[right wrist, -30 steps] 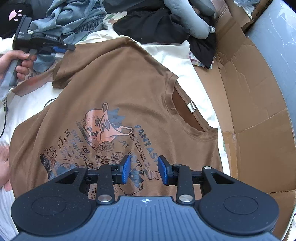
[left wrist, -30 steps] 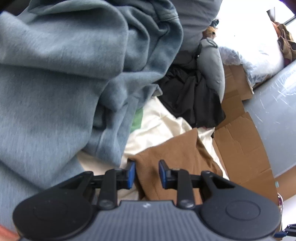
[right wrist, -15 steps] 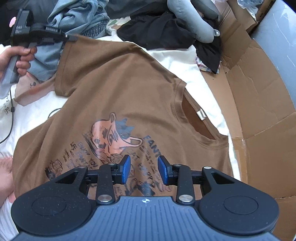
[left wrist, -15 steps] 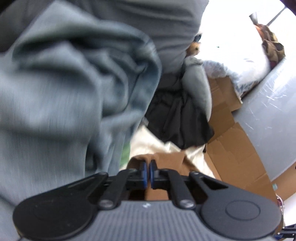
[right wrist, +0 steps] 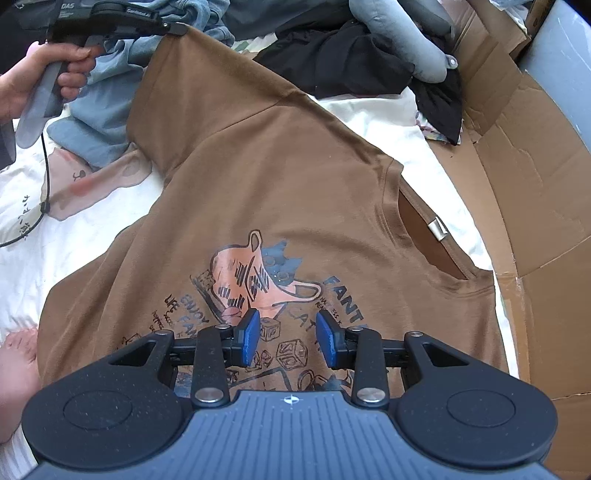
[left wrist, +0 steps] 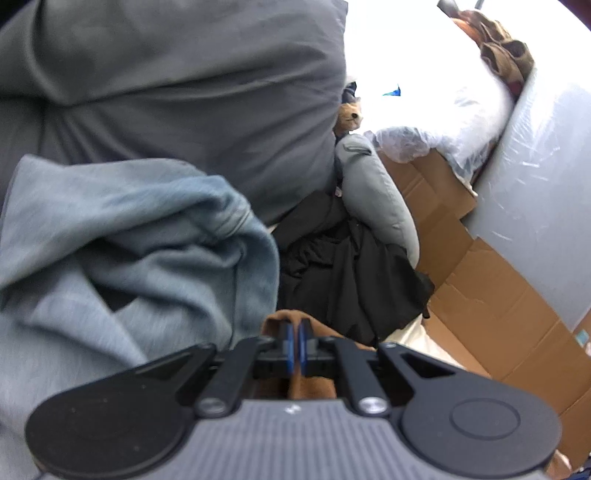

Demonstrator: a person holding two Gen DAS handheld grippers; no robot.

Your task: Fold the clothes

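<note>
A brown T-shirt [right wrist: 266, 177] with a cartoon print lies chest up on a white sheet [right wrist: 103, 206], its collar toward the right. My left gripper [left wrist: 294, 341] is shut on the edge of its sleeve [left wrist: 284, 317]. In the right wrist view that same left gripper [right wrist: 177, 28], held by a hand [right wrist: 26, 81], lifts the sleeve tip at the top left so the cloth hangs taut. My right gripper [right wrist: 284, 338] hovers open just above the printed chest, nothing between its blue pads [right wrist: 249, 334].
A blue-grey sweatshirt [left wrist: 122, 243] is heaped on the left. Black clothes [right wrist: 343, 55] and a grey neck pillow [right wrist: 399, 44] lie beyond the shirt. Flattened cardboard [right wrist: 517, 155] lines the right side against a pale wrapped mattress [left wrist: 535, 192]. A bare foot [right wrist: 14, 369] rests at the lower left.
My left gripper closed on the brown sleeve and raised it, pulling the sleeve up off the sheet. My right gripper sank a little toward the shirt's print, still open.
</note>
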